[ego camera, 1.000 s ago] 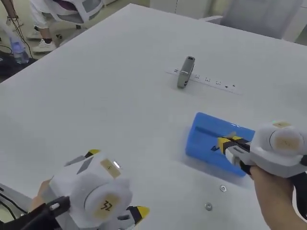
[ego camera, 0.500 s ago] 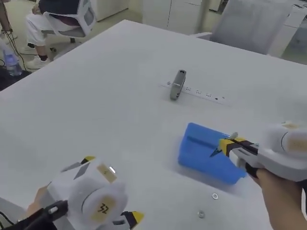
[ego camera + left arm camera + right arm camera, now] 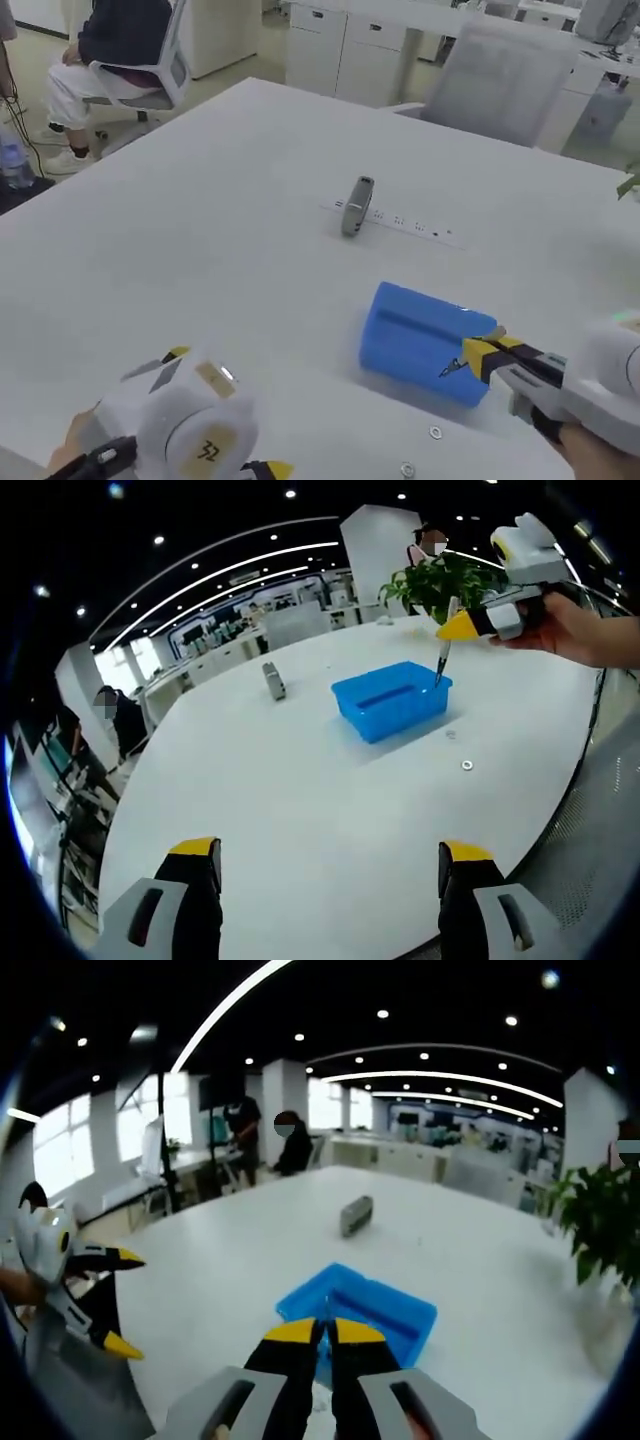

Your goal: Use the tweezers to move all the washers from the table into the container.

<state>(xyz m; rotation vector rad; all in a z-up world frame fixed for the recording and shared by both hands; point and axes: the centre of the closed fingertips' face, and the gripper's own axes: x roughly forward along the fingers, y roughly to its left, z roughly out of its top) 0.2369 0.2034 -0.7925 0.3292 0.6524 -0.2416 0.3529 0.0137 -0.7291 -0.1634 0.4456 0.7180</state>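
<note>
A blue container (image 3: 420, 335) stands on the white table (image 3: 200, 240). Two small washers (image 3: 435, 432) (image 3: 407, 468) lie on the table in front of it, also seen as washers (image 3: 450, 735) (image 3: 467, 766) in the left gripper view. My right gripper (image 3: 478, 352) is shut on thin tweezers (image 3: 450, 369), whose tip hangs at the container's near right corner. Whether the tip holds anything is too small to tell. My left gripper (image 3: 215, 412) hovers open at the near left, well away from the container (image 3: 392, 698).
A grey block (image 3: 356, 205) stands on a socket strip (image 3: 412, 223) behind the container. An office chair (image 3: 505, 85) is at the far edge, and a seated person (image 3: 110, 50) at the far left. Bare table lies left of the container.
The head camera has tilted up, so everything sits lower in the picture. My right gripper with the tweezers has drawn back a little from over the container to its near right corner.
</note>
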